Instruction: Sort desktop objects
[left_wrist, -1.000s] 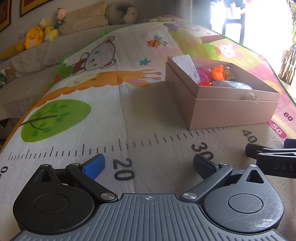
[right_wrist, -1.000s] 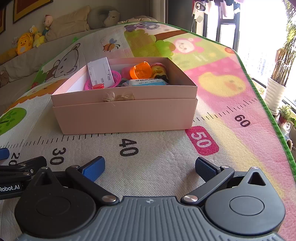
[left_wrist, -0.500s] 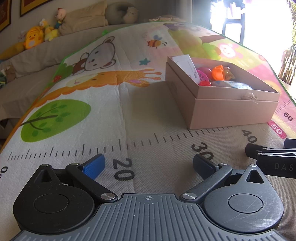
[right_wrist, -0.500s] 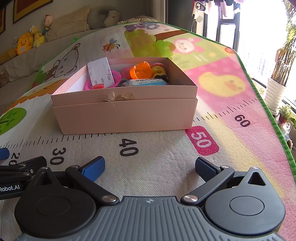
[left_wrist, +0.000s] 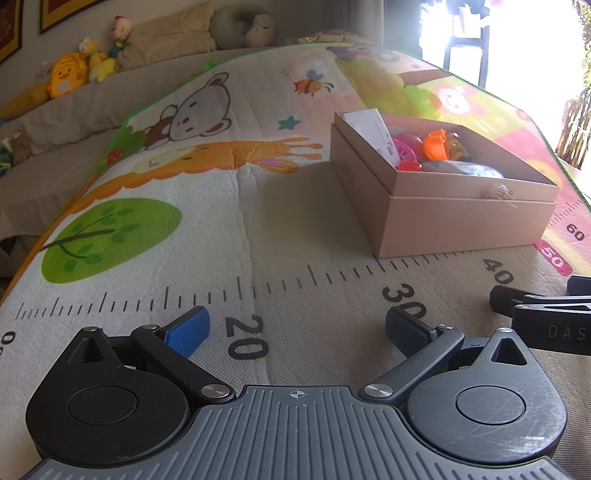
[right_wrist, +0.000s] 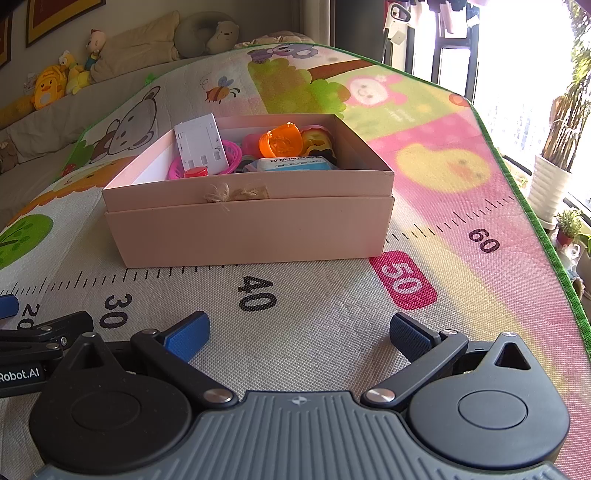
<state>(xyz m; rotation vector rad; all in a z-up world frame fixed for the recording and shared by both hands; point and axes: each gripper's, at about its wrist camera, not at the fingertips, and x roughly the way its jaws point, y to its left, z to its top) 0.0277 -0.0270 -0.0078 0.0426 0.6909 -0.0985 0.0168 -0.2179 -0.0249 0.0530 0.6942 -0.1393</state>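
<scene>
A pink cardboard box (right_wrist: 251, 229) stands on the printed play mat (right_wrist: 314, 325); it also shows in the left wrist view (left_wrist: 465, 225). Inside lie a white card (right_wrist: 201, 146), an orange plastic cup (right_wrist: 280, 140), a pink ring toy (right_wrist: 232, 162), a red cap (right_wrist: 195, 171), a blue-white packet (right_wrist: 295, 163) and a yellow toy (right_wrist: 317, 142). My right gripper (right_wrist: 297, 336) is open and empty, low over the mat in front of the box. My left gripper (left_wrist: 295, 326) is open and empty, left of the box near the "20" mark.
The right gripper's body (left_wrist: 546, 317) shows at the right edge of the left wrist view. Plush toys (left_wrist: 70, 75) and cushions (left_wrist: 170, 37) line a sofa behind the mat. Potted plants (right_wrist: 554, 177) stand past the mat's right edge by the window.
</scene>
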